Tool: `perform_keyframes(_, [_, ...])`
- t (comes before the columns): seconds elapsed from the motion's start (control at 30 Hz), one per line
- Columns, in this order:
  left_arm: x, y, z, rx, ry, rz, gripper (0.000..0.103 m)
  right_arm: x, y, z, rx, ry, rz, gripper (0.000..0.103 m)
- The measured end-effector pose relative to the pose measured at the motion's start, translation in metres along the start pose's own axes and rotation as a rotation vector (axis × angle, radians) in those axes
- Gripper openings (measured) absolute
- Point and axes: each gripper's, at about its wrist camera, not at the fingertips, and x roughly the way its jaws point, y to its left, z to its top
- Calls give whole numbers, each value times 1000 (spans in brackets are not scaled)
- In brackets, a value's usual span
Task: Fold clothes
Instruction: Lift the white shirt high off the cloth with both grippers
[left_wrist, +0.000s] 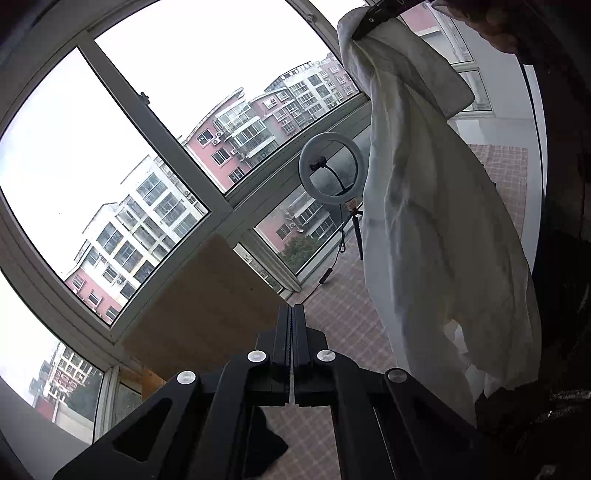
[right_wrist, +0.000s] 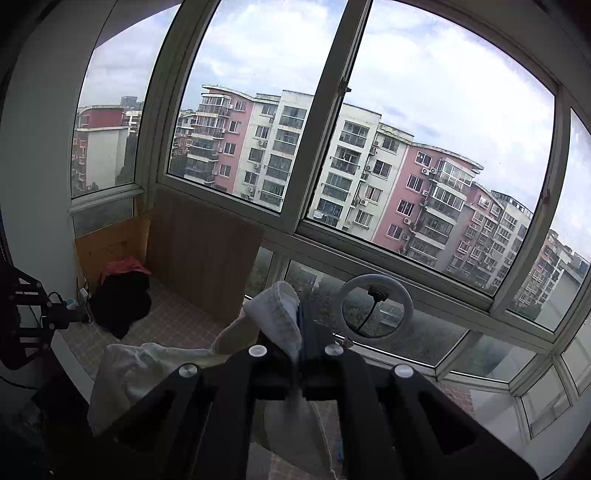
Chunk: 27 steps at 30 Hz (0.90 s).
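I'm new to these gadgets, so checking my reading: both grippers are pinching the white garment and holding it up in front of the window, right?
Not quite. Only the right gripper pinches the white garment; its own view shows fabric clamped between its fingers. The left wrist view shows the left gripper shut on nothing, with the garment hanging off to its side, in front of the window.

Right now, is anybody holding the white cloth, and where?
Yes. The right gripper pinches the white cloth at a hemmed top edge, so it hangs down. The left gripper is shut on nothing.
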Motion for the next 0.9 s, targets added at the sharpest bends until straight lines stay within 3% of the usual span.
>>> perform_keyframes(0.2, [115, 23, -25, -15, 139, -92, 0, 133, -4, -21, 39, 156, -7, 3])
perform_keyframes(0.27, [158, 13, -37, -40, 158, -228, 2, 179, -2, -31, 40, 206, -7, 3])
perform_keyframes(0.4, [204, -48, -68, -52, 137, -462, 7, 235, -6, -61, 66, 277, 9, 3])
perform_keyframes(0.47, [222, -79, -83, -69, 134, -556, 20, 245, -13, -74, 83, 305, 10, 3])
perform_keyframes(0.6, [243, -117, -105, -210, 159, -715, 20, 247, -42, -92, 99, 344, -36, 3])
perform_keyframes(0.7, [230, -135, -116, -327, 161, -770, 28, 243, -67, -99, 123, 349, -56, 3])
perform_keyframes(0.77, [217, -148, -121, -417, 167, -821, 44, 239, -79, -103, 132, 344, -46, 3])
perform_keyframes(0.83, [207, -163, -121, -494, 171, -881, 45, 234, -87, -106, 133, 339, -34, 3])
perform_keyframes(0.9, [192, -179, -119, -533, 169, -863, 48, 228, -88, -109, 121, 335, -27, 3])
